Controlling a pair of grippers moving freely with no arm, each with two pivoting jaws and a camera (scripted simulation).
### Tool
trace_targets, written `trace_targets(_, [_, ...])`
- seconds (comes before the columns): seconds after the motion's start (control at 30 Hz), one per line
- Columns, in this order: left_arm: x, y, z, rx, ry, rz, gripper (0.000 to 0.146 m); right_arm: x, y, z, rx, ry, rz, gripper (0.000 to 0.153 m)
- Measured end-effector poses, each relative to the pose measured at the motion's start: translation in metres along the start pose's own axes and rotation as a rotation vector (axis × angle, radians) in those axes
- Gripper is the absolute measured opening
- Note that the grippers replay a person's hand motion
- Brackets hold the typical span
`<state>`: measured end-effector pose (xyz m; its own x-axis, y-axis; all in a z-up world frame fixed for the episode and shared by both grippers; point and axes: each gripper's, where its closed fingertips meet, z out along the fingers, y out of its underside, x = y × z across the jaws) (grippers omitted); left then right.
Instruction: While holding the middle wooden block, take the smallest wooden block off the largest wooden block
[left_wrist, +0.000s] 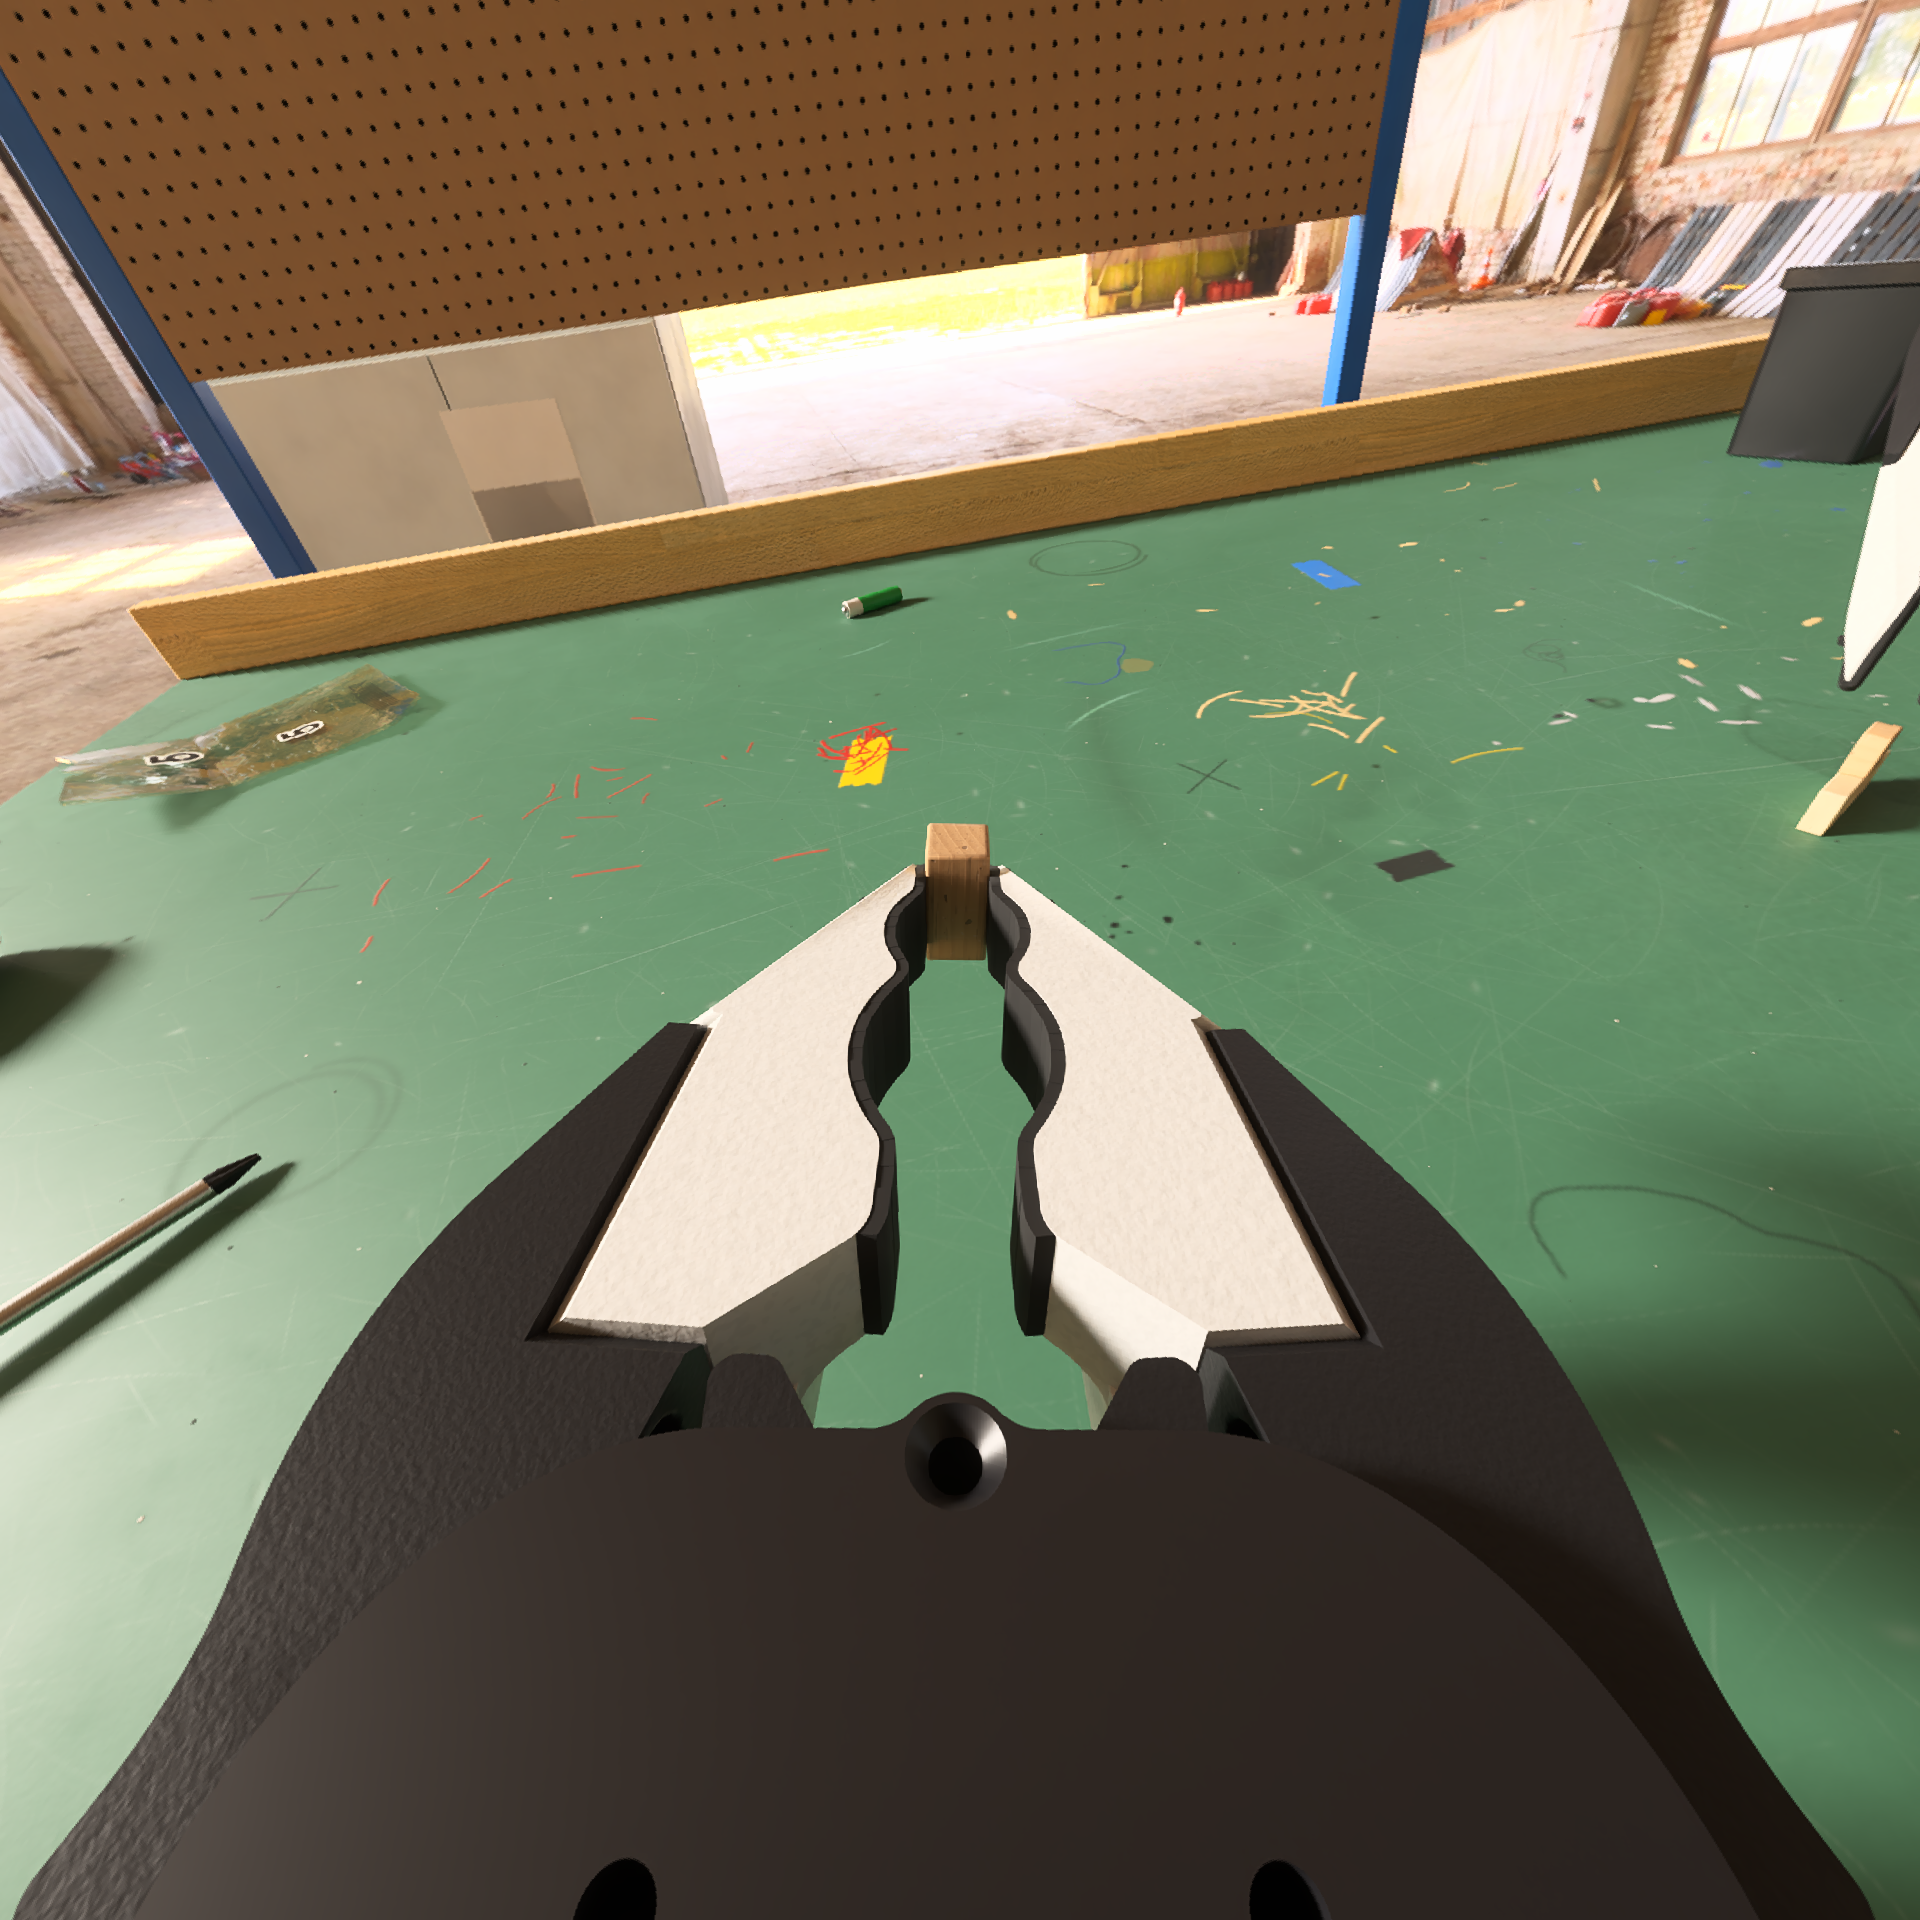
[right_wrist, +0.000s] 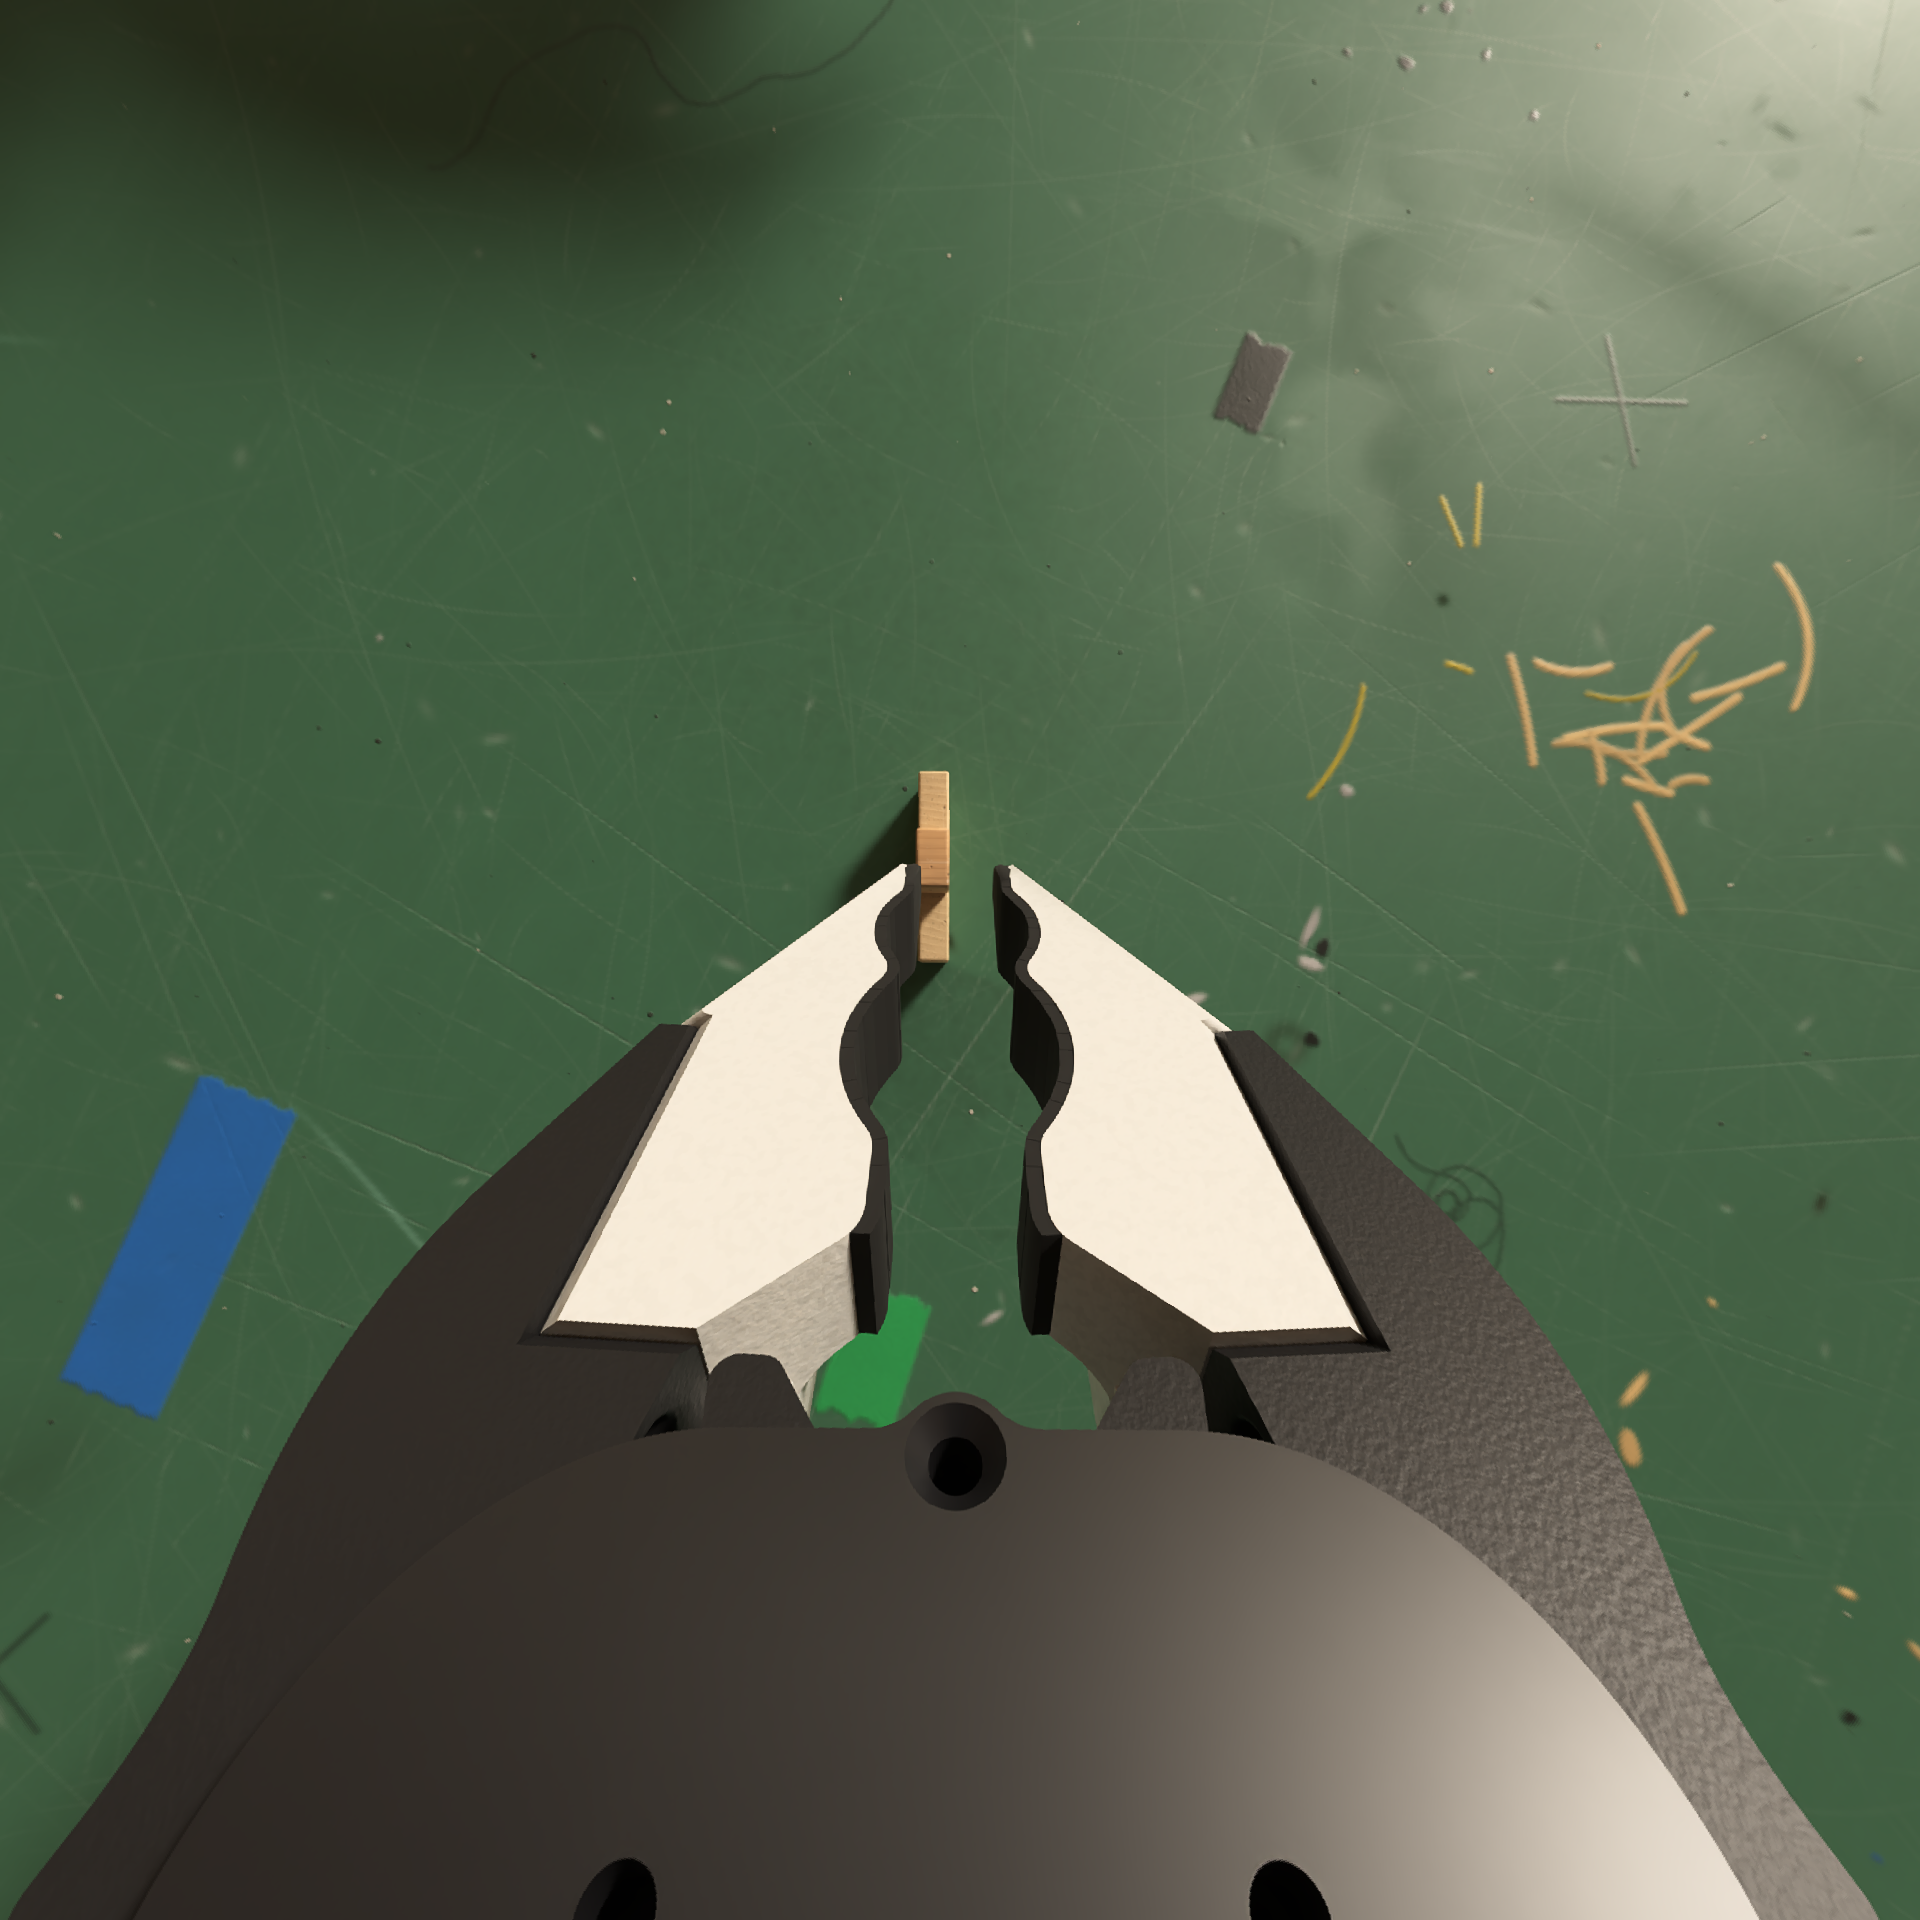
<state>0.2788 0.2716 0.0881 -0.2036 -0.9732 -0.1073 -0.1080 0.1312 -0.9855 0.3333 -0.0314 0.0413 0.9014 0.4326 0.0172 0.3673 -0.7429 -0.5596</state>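
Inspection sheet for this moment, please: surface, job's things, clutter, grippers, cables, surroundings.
Surface: green mat, scratched and pen-marked, wooden rail along the far edge.
Job's things: one wooden block clamped in the left hand-held gripper; thin stacked blocks lie under the right hand-held gripper.
Clutter: green battery, plastic bag, pen, blue tape, wood shavings.
Grippers: left shut on block; right open, straddling the stack, no firm contact visible.
Cables: nothing seen.
Surroundings: pegboard, hall beyond.
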Motion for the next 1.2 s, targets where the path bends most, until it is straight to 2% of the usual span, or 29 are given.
trace_targets(0.43, [0.004,0.004,0.003,-0.030,-0.012,0.057,0.010,-0.007,0.000,0.012,0.024,-0.055,0.009,0.010])
trace_targets(0.63, [0.006,0.004,0.003,-0.032,-0.006,0.068,0.010,-0.006,0.007,0.021,-0.032,-0.057,0.009,0.007])
trace_targets(0.8, [0.007,0.003,0.002,-0.026,0.001,0.071,0.010,-0.007,0.011,0.018,-0.061,-0.061,0.073,0.006])
trace_targets(1.07, [0.009,0.005,0.003,-0.037,0.003,0.089,0.010,0.001,0.015,-0.005,-0.046,0.002,0.065,0.006])
trace_targets(1.2, [0.009,0.005,0.003,-0.036,0.002,0.089,0.010,-0.001,0.014,-0.001,-0.042,-0.027,0.032,0.006])
